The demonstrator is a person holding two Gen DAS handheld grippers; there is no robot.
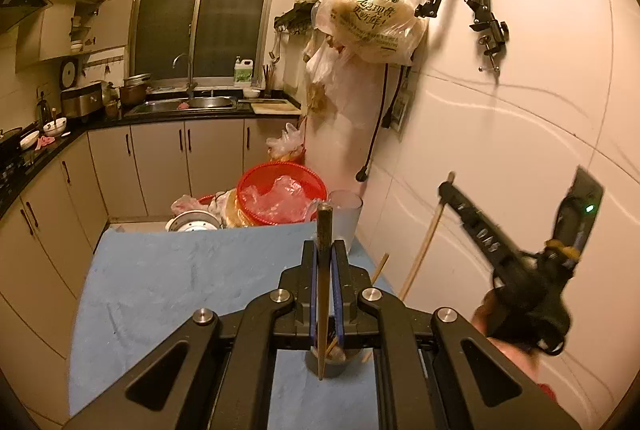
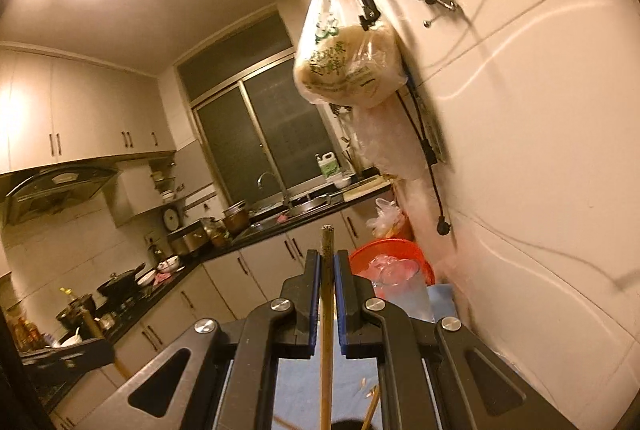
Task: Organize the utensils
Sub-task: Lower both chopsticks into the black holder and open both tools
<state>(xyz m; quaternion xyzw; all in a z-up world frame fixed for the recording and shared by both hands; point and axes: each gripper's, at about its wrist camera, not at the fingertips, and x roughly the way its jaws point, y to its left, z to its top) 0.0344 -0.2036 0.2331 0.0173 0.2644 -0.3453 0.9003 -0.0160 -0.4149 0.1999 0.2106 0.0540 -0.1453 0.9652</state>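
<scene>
Blue-clothed table [image 1: 168, 270]; both tongs [image 1: 324, 250] [image 2: 327, 262] gripping chopsticks [image 1: 323, 270] [image 2: 327, 294].

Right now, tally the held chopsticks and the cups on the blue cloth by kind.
Held chopsticks: 2, left chopstick in the left gripper, right chopstick in the right gripper.
Cups on the blue cloth: 2, a frosted cup and a dark cup.
Total: 4.
</scene>
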